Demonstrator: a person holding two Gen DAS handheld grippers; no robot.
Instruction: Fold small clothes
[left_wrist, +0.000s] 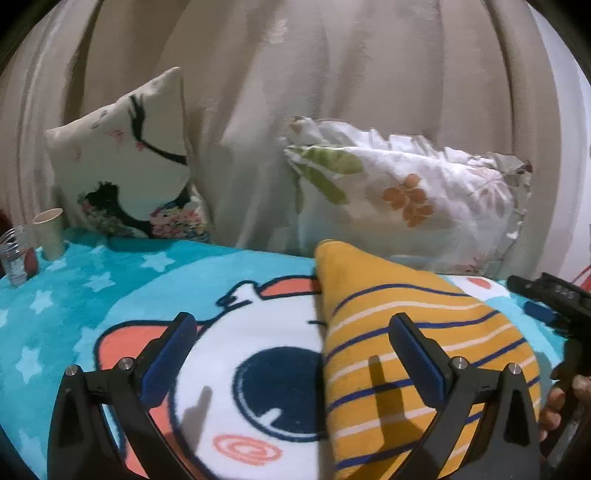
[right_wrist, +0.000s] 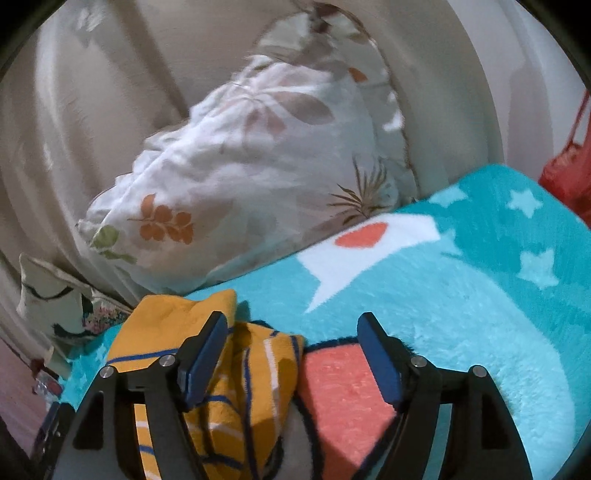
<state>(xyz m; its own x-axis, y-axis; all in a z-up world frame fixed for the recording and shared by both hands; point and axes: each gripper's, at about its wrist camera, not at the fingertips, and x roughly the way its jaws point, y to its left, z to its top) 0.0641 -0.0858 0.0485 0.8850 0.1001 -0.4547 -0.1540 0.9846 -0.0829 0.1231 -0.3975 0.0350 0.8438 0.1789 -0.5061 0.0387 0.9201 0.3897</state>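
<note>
A small yellow garment with blue and white stripes (left_wrist: 399, 332) lies folded on a turquoise cartoon blanket (left_wrist: 92, 295). My left gripper (left_wrist: 293, 328) is open and empty just above the blanket, its right finger over the garment's left part. The right gripper shows at the right edge of the left wrist view (left_wrist: 554, 299). In the right wrist view the garment (right_wrist: 236, 376) lies bunched at the lower left, and my right gripper (right_wrist: 293, 332) is open and empty above its right edge and the blanket (right_wrist: 461, 295).
A floral pillow (left_wrist: 406, 199) and a cushion with a black branch print (left_wrist: 122, 166) lean against a beige curtain behind the blanket. A paper cup (left_wrist: 50, 232) and a clear bottle (left_wrist: 16, 258) stand at the far left. A red bag (right_wrist: 569, 173) hangs at the right.
</note>
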